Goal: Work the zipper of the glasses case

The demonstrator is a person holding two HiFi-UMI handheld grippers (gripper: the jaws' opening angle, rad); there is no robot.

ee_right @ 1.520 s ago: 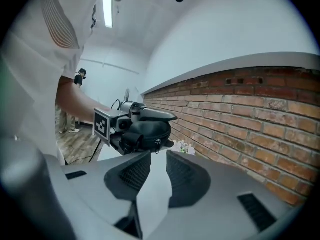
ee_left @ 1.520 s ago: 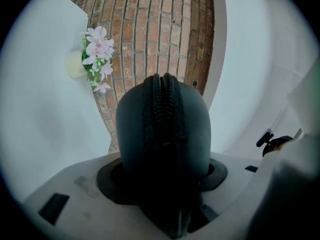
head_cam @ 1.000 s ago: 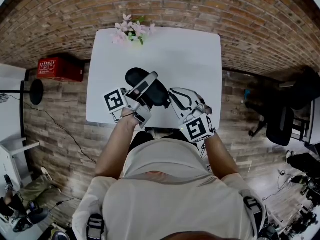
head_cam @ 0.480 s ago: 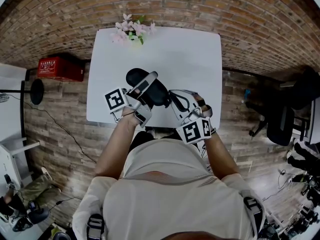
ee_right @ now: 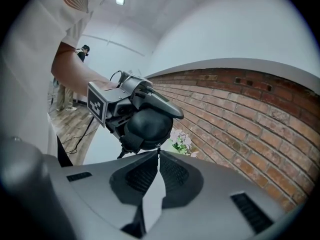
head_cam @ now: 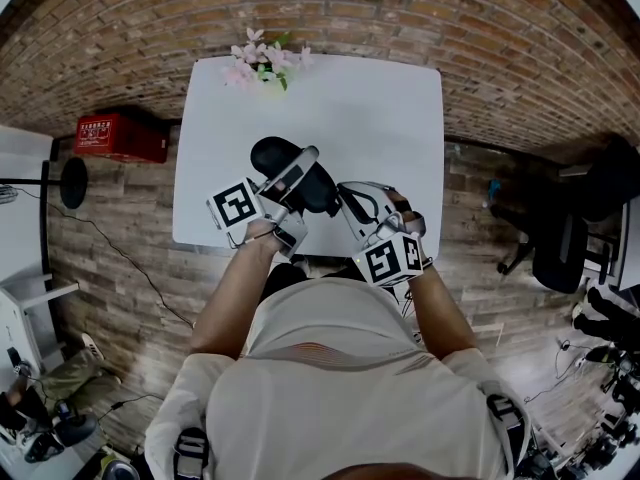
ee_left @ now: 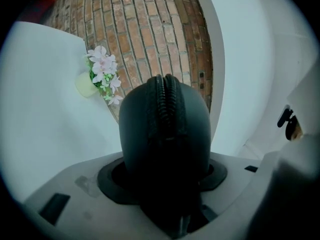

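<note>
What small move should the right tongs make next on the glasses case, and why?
Probably a slow pull along the zipper line. The right tongs are shut, seemingly pinching the zipper pull at the end of the glasses case, while the left tongs clamp the case, and its teeth look closed.

glasses case point(head_cam: 296, 174) over table point(head_cam: 385, 118), flowers point(head_cam: 263, 62) behind

- Your head view looks steeply down at the table point(head_cam: 380, 118).
- Your left gripper view sits right against the case point(ee_left: 165, 129), facing the flowers point(ee_left: 102, 74).
- Your right gripper view sees that case and those flowers from slightly farther.
</note>
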